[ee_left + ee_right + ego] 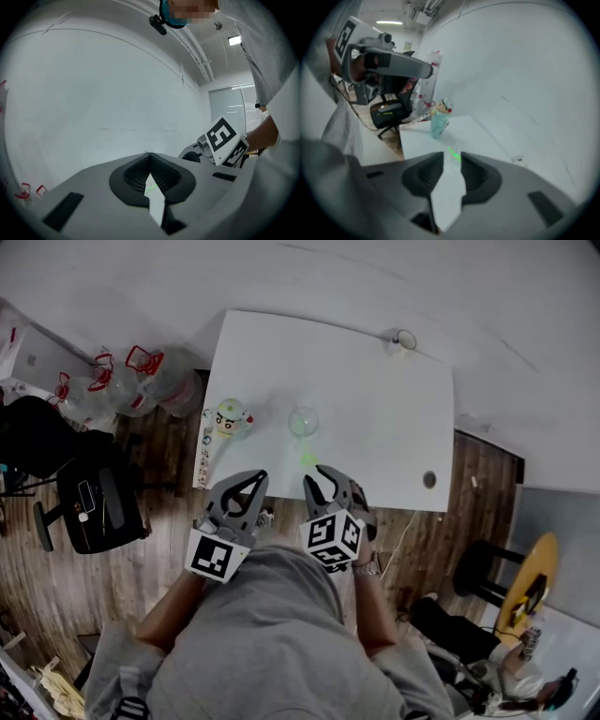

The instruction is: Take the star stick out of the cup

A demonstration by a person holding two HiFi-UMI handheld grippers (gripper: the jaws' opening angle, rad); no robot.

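Fingers [480, 174] of the right gripper [319, 479] are standing apart, empty; the left gripper's [255, 478] are pressing together, near the cup [303, 421].

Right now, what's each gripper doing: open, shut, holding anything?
Left gripper: shut, jaws together, holding nothing.
Right gripper: open, nothing between its jaws.

Bright, even indoor light from a ceiling strip [234, 40] up and right of the left gripper [149, 153]. Faint shadows only. Bent and dark toward every rim. Heavily blurred ahead of the right gripper [452, 154], with the table [476, 135] soft and washed out.
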